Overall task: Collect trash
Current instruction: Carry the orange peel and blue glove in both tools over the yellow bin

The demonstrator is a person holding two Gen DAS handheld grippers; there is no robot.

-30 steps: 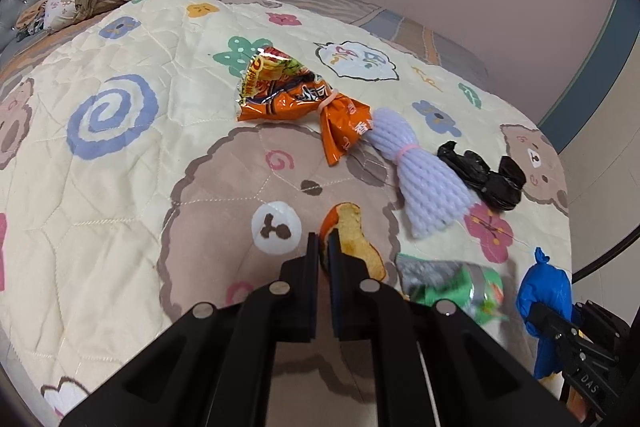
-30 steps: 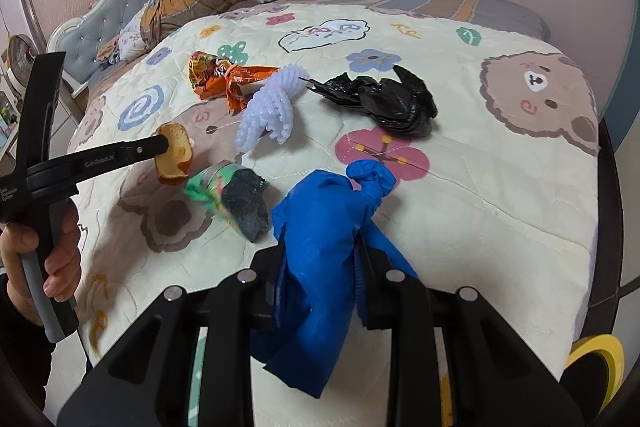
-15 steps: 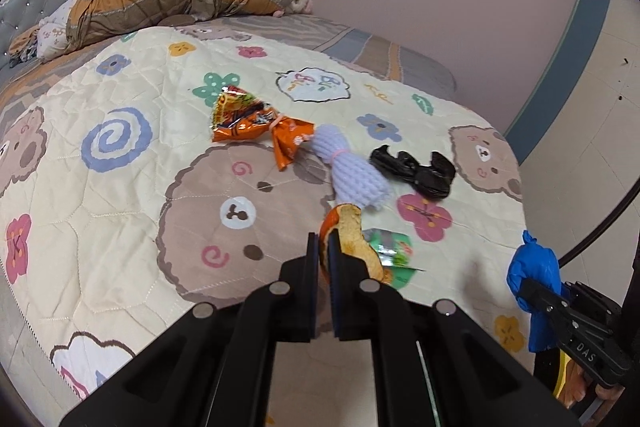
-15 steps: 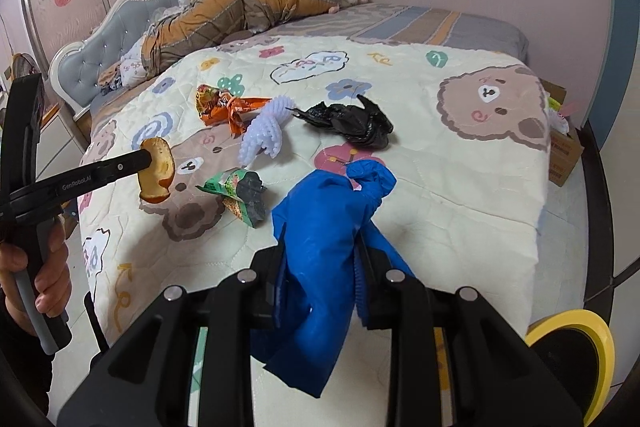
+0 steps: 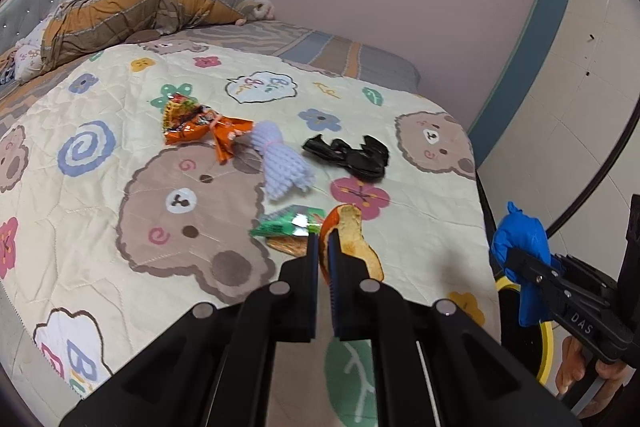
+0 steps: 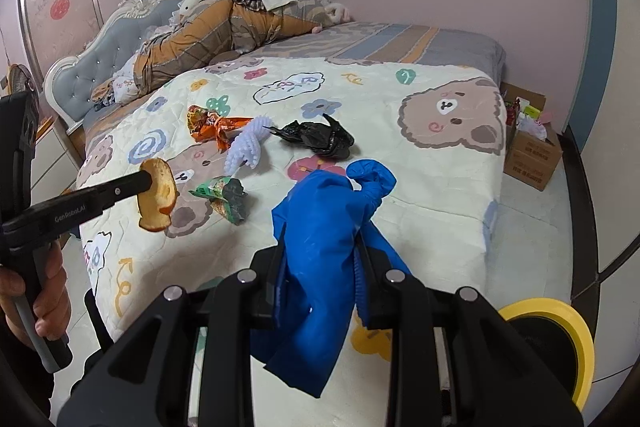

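Observation:
My left gripper is shut on an orange peel and holds it above the bed's near edge; the peel also shows in the right wrist view. My right gripper is shut on a blue plastic bag, also seen in the left wrist view. On the quilt lie a green wrapper, a lilac foam net, an orange snack bag and a black plastic bag.
A yellow-rimmed bin stands on the floor at the bed's foot, low right. A cardboard box with clutter sits by the far wall. Bedding and clothes are piled at the headboard.
Both grippers have pulled back and up from the bed, carrying the peel and the blue bag. The bin's yellow rim has come further into the right wrist view.

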